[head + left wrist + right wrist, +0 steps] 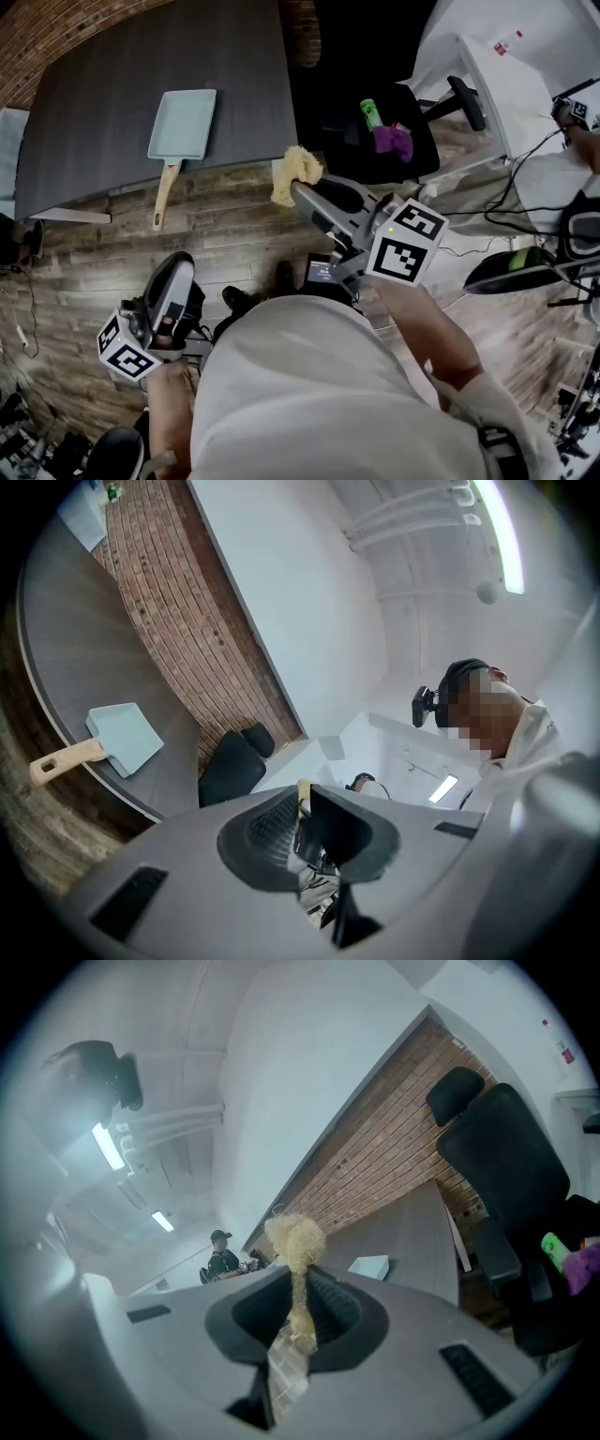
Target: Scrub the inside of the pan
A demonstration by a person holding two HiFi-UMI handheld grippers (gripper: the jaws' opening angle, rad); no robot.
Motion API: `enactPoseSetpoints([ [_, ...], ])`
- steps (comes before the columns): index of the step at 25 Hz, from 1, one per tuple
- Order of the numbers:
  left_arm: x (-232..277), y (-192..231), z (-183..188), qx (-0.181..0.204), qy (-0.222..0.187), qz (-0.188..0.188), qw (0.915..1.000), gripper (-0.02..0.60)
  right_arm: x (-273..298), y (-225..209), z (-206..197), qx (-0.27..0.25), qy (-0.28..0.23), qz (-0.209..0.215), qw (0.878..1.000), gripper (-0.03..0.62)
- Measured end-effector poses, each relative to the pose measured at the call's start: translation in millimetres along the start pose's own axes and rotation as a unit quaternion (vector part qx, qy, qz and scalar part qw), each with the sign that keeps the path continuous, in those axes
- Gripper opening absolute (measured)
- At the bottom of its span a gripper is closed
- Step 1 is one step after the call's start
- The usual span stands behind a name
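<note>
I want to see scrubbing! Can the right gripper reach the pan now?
Probably not: the right gripper, shut on the yellow scrubber, hangs apart from the pan on the table. Nothing blocks the way.

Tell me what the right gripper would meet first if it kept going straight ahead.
Probably the table near the pan; the gripper, holding a cloth, has nothing nearer ahead. Height unclear.

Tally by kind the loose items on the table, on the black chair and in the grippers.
Pan: 1
Yellow scrubber: 1
Green container: 1
Purple cloth: 1
Total: 4
</note>
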State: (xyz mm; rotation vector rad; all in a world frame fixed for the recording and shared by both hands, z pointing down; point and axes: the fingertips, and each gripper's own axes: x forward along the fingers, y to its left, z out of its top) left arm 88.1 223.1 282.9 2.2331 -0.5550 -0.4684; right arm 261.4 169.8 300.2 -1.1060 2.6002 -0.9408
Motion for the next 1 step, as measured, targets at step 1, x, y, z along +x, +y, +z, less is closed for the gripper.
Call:
enactPoseSetpoints([
  [1,5.7,1.6,1.7,0.001,0.002,-0.003,1.0,0.039,0.0,-5.9,3.5,0.003,-0.003,-0.003,1.0,0.051],
])
